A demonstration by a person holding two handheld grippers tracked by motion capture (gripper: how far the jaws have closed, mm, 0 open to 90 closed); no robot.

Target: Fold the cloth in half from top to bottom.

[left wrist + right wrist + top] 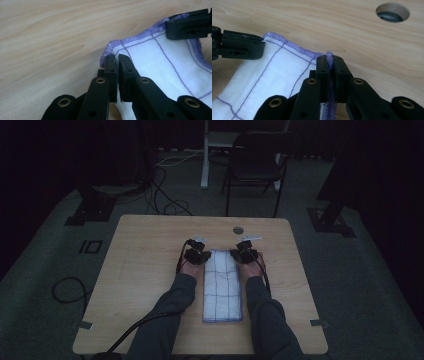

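My left claw [116, 62] and right claw [331, 63] each pinch a far corner of the cloth [223, 287] lying on the table [145, 265]; thin bites could slip when lifting

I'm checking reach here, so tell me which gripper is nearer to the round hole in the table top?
Right. The right gripper grips the cloth's far right corner, just below the hole; the left gripper grips the far left corner, farther off.

Light wooden table [145, 270], round hole [238, 229] near far edge; folded white cloth [222, 290] on it.
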